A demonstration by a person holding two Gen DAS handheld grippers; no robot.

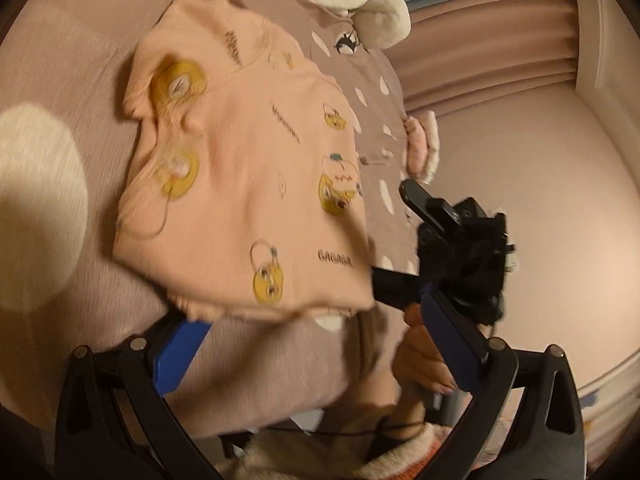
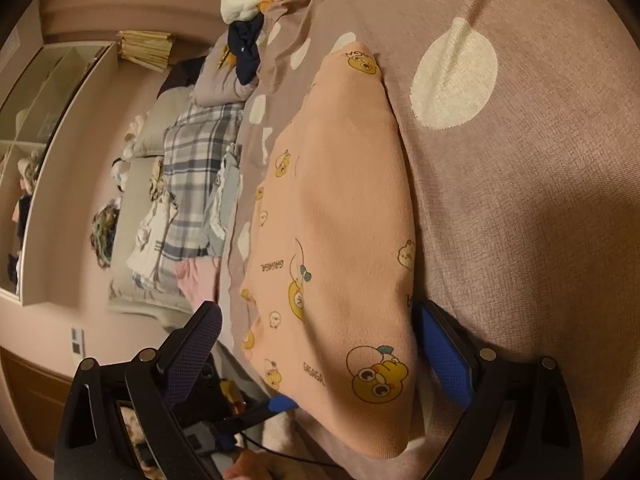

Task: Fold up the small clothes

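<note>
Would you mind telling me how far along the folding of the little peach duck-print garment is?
The peach garment already lies doubled over on the polka-dot bedspread. Both grippers look open around its near edge, the left gripper and the right gripper, neither visibly clamping. Further folds look left, as do the loose clothes piled beyond.

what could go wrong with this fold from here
1. The peach garment lies near the bed edge; a pull toward it could drag the garment off.
2. Both the left claw and right claw are open, so the fold may slip.
3. The left view is blurred, suggesting fast motion.
</note>
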